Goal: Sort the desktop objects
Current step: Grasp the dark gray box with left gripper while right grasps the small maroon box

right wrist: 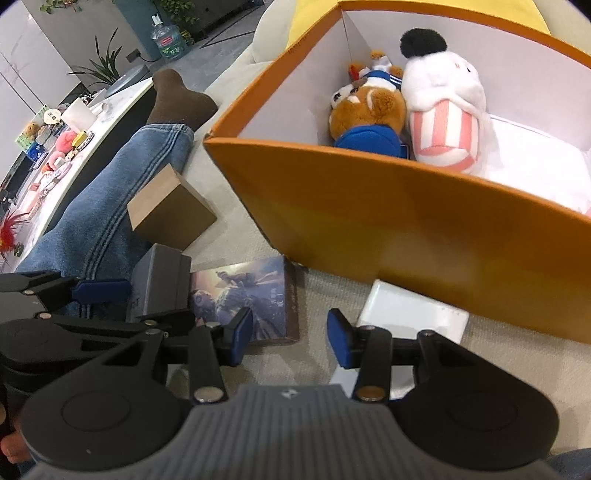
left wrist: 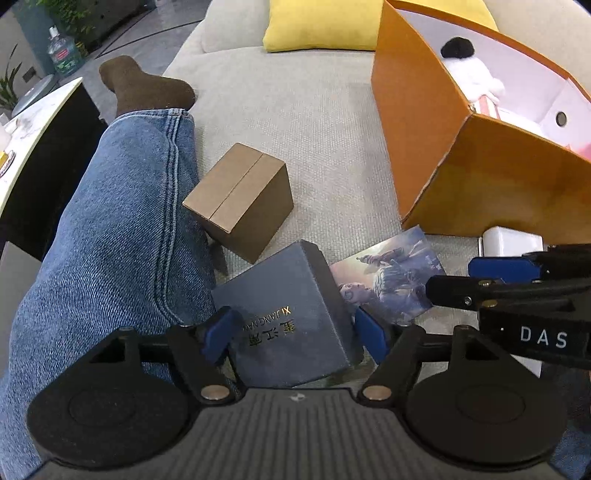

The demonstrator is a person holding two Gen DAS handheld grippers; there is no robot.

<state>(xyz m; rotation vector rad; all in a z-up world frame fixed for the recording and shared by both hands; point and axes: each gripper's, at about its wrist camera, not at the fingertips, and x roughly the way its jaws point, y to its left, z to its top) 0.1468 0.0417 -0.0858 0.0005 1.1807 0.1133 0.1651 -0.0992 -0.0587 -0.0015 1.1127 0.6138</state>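
A blue-grey box (left wrist: pixel 291 314) with gold lettering lies on the sofa seat. My left gripper (left wrist: pixel 293 338) points down over it, jaws wide open, one blue pad on each side of the box. To its right lies a picture card (left wrist: pixel 391 280), then a flat white box (right wrist: pixel 410 314) against the orange bin (right wrist: pixel 369 221). My right gripper (right wrist: pixel 291 339) hovers half open over bare fabric between the picture card (right wrist: pixel 251 299) and the white box, with nothing between its fingers. A brown cardboard box (left wrist: pixel 240 199) sits behind the blue-grey one.
A person's leg in jeans (left wrist: pixel 110 240) with a brown sock lies along the left, touching the boxes. In the orange bin are a brown plush (right wrist: pixel 369 110) and a white plush (right wrist: pixel 443 110). A yellow cushion (left wrist: pixel 321 22) is at the back. A cluttered white table (right wrist: pixel 74 122) stands at left.
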